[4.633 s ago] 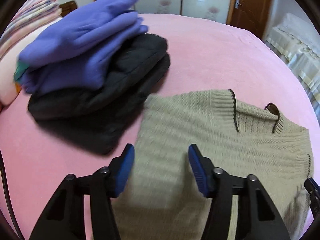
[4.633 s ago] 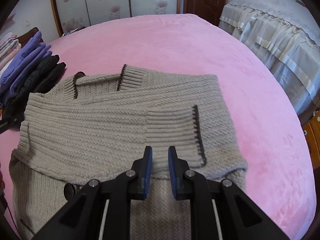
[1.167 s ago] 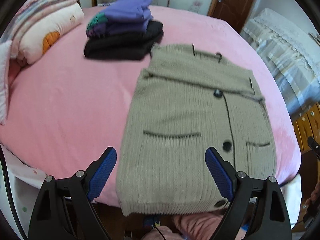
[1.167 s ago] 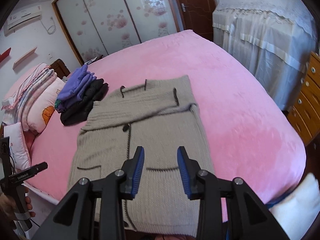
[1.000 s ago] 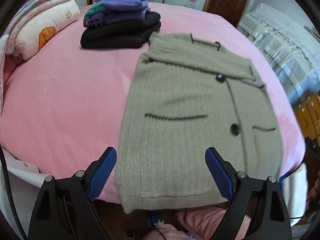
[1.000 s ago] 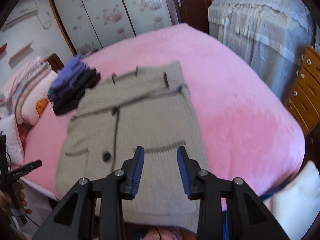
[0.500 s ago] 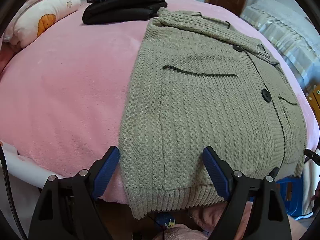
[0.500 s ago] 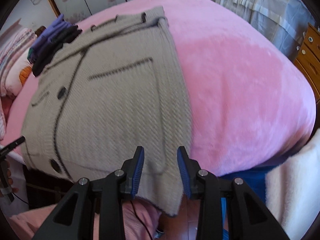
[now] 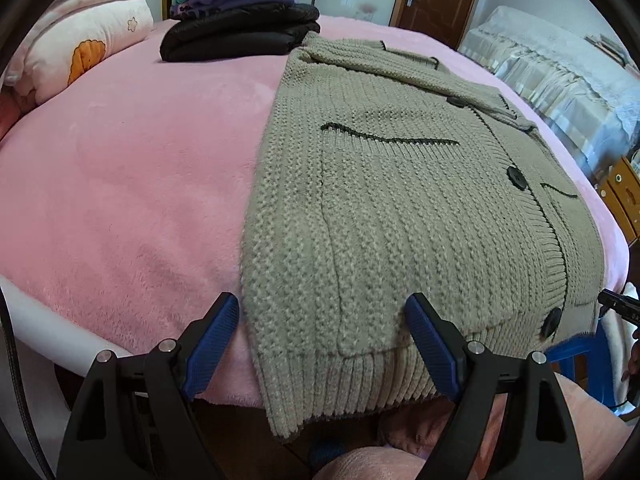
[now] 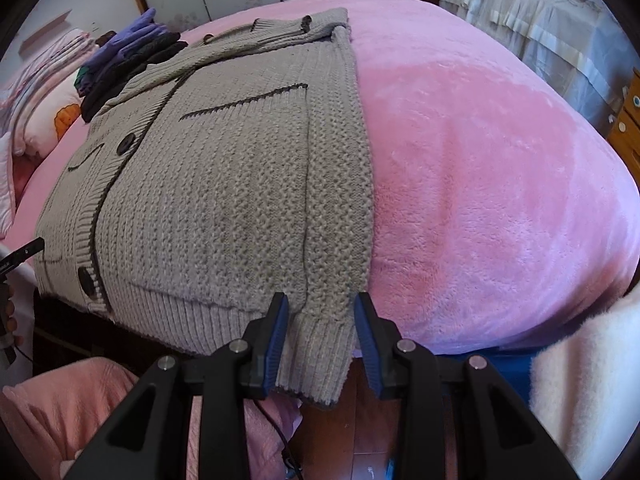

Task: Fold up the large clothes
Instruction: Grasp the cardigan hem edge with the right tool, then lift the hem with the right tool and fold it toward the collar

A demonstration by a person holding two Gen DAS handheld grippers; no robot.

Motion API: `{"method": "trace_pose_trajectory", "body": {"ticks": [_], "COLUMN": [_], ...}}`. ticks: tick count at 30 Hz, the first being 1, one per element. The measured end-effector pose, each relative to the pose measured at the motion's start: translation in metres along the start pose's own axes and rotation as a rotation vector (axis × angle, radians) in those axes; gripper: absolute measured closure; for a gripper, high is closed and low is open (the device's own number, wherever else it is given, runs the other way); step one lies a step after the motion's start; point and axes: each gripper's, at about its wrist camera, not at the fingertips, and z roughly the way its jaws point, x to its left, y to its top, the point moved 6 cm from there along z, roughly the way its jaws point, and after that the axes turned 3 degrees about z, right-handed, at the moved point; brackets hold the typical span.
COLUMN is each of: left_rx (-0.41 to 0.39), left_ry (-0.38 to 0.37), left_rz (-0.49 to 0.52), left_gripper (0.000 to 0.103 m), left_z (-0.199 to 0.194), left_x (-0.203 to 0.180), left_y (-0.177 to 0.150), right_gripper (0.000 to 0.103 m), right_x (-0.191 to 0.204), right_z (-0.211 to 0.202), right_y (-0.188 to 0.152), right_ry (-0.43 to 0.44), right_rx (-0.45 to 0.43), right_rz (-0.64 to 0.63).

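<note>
The left gripper [image 9: 322, 328] stood wide, its jaws having just narrowed a little, with the near left corner of the cardigan [image 9: 400, 208] between the two blue pads but no pad pressing on the knit; the ribbed hem hung over the bed's edge just in front of the tips. The right gripper [image 10: 320, 322] stood narrower, about half spread, and straddled the cardigan's [image 10: 224, 184] near right corner, where the ribbed hem drooped down between the fingers; whether the pads touched the wool could not be told, though a sliver of gap showed on either side. Beyond both tools the grey-beige cardigan lay flat and face up on the pink blanket [image 9: 132, 184], buttoned, with dark-edged pocket slits and dark buttons, its sleeves folded across the chest at the far end. Past its collar, at the far left, sat a stack of folded clothes [image 9: 240, 20], purple on black. A patterned pillow [image 9: 84, 52] lay at the left edge, and a second bed [image 10: 532, 12] with a pale cover stood off to the right.
</note>
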Motion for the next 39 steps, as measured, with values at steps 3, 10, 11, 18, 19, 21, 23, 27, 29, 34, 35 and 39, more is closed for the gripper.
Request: {"method": "trace_pose_trajectory", "body": {"ticks": [3, 10, 11, 18, 19, 21, 23, 27, 29, 34, 35, 39], "left_rx": [-0.026, -0.042, -0.035, 0.011, 0.019, 0.034, 0.043, 0.054, 0.069, 0.117, 0.123, 0.114], "left_ry": [-0.013, -0.048, -0.064, -0.118, -0.12, -0.123, -0.112, -0.093, -0.092, -0.124, -0.117, -0.116], "left_rz": [-0.009, -0.007, -0.01, 0.017, 0.017, 0.018, 0.02, 0.03, 0.058, 0.084, 0.087, 0.029], "left_gripper": [0.019, 0.019, 0.019, 0.018, 0.015, 0.011, 0.011, 0.023, 0.05, 0.088, 0.09, 0.091], "left_z": [-0.003, 0.001, 0.004, 0.012, 0.014, 0.019, 0.024, 0.022, 0.018, 0.012, 0.011, 0.003], "left_x": [0.004, 0.009, 0.008, -0.003, -0.004, -0.007, -0.009, -0.011, -0.017, -0.029, -0.031, -0.034], "left_y": [-0.006, -0.019, -0.021, -0.028, -0.027, -0.024, -0.022, -0.022, -0.022, -0.018, -0.016, -0.003], "right_gripper": [0.069, 0.069, 0.069, 0.069, 0.068, 0.062, 0.059, 0.066, 0.086, 0.096, 0.096, 0.097], "right_x": [-0.001, -0.006, -0.006, -0.01, -0.01, -0.009, -0.006, 0.002, 0.009, 0.023, 0.027, 0.042], "right_z": [-0.002, 0.002, 0.002, 0.007, 0.009, 0.011, 0.014, 0.012, 0.01, -0.002, -0.008, -0.037], "right_y": [-0.003, -0.015, -0.016, -0.019, -0.018, -0.014, -0.01, -0.01, -0.009, -0.003, 0.0, 0.015], "right_ry": [0.001, 0.0, 0.002, 0.012, 0.017, 0.035, 0.045, 0.06, 0.087, 0.074, 0.084, 0.139], "right_rx": [-0.021, -0.028, -0.027, -0.04, -0.039, -0.048, -0.052, -0.061, -0.056, -0.065, -0.078, -0.164], "right_rz": [-0.009, -0.006, 0.0, 0.046, 0.053, 0.07, 0.073, 0.025, -0.004, -0.09, -0.101, -0.116]}}
